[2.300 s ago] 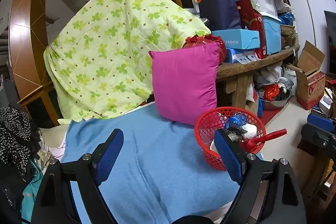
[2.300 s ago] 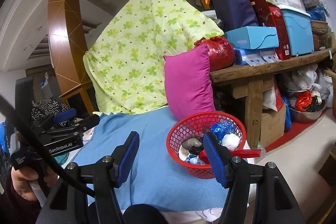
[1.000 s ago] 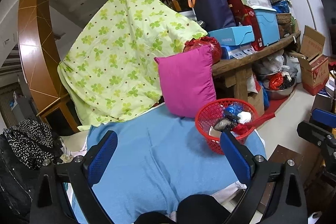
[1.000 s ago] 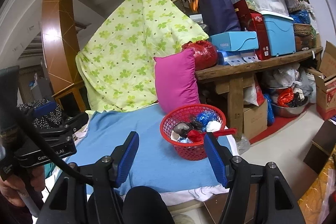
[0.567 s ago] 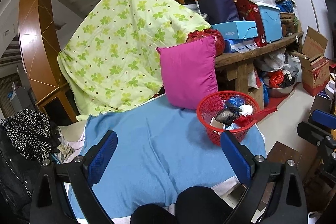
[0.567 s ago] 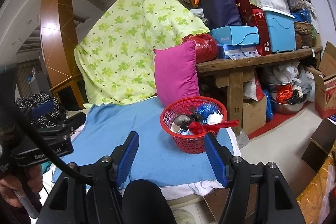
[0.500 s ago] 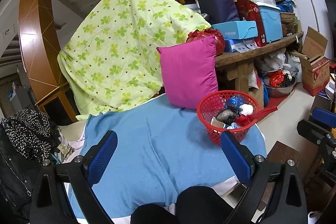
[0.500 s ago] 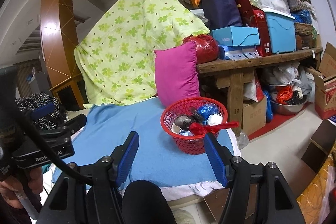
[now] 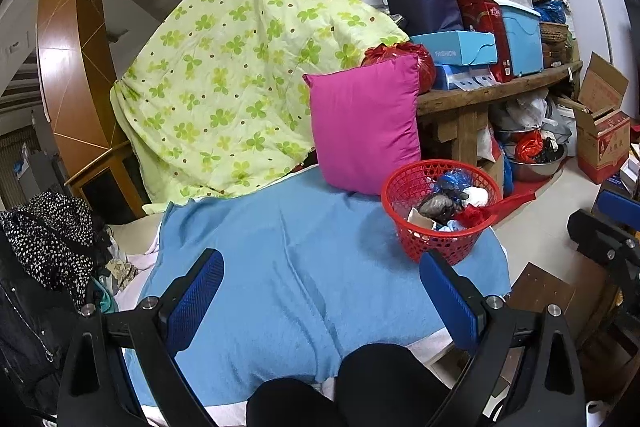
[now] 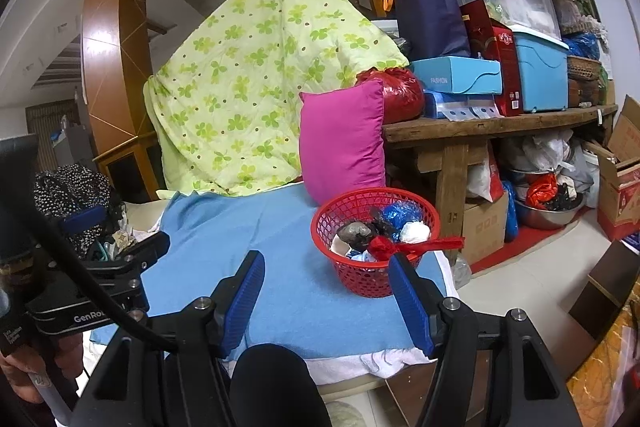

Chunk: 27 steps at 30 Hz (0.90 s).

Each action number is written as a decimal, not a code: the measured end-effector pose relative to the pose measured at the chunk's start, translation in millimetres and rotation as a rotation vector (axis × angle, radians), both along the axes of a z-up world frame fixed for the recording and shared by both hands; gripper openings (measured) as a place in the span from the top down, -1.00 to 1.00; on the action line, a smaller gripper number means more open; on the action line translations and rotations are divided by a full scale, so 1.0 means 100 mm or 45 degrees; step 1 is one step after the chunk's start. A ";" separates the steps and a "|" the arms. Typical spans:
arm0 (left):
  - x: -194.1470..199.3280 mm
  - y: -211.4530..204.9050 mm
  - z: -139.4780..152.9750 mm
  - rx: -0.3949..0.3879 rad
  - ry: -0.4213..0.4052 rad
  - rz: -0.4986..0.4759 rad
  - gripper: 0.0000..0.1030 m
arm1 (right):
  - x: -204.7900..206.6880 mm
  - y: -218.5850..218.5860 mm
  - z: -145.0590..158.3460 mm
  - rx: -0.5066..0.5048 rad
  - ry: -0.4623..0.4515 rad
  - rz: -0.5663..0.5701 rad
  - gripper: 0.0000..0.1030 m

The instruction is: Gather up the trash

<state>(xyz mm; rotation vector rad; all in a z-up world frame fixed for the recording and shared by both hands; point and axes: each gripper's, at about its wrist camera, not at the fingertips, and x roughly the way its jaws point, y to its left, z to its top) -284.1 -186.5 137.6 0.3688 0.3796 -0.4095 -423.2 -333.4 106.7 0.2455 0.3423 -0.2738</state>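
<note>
A red mesh basket (image 9: 424, 183) (image 10: 360, 279) stands on the right end of a blue blanket (image 9: 288, 267) (image 10: 288, 287). It holds several pieces of trash: a grey wad (image 10: 354, 230), a blue wrapper (image 10: 400, 213), a white wad (image 10: 415, 231) and a red strip (image 10: 420, 245) hanging over its rim. My left gripper (image 9: 320, 299) is open and empty, held back from the blanket. My right gripper (image 10: 326, 297) is open and empty, short of the basket. The left gripper body also shows in the right wrist view (image 10: 92, 287).
A magenta pillow (image 9: 364, 131) leans behind the basket, with a green floral quilt (image 9: 240, 87) to its left. A wooden bench (image 10: 492, 131) on the right carries boxes and bags. Dark clothes (image 9: 44, 239) lie at the left. My dark knee (image 9: 360, 387) is between the fingers.
Both grippers have pulled back from the basket since 2.3 s ago, so it looks smaller and farther. In the last half second little has moved.
</note>
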 end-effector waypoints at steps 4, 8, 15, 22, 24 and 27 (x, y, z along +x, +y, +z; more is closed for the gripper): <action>0.03 0.03 -0.04 -0.003 0.016 0.003 -0.91 | 0.01 0.01 0.01 -0.006 0.000 -0.004 -0.32; 0.06 0.05 -0.10 0.003 0.038 0.007 -0.91 | 0.04 0.02 0.00 0.000 0.011 -0.006 -0.32; 0.09 0.09 -0.14 0.003 0.058 0.016 -0.91 | 0.12 0.05 -0.03 0.006 0.030 0.000 -0.32; 0.12 0.10 -0.17 0.001 0.071 0.018 -0.91 | 0.13 0.06 -0.03 0.003 0.031 -0.001 -0.32; 0.12 0.10 -0.19 0.004 0.075 0.019 -0.91 | 0.12 0.06 -0.03 0.005 0.031 -0.001 -0.32; 0.13 0.11 -0.20 0.007 0.082 0.014 -0.91 | 0.12 0.06 -0.03 0.005 0.031 -0.001 -0.32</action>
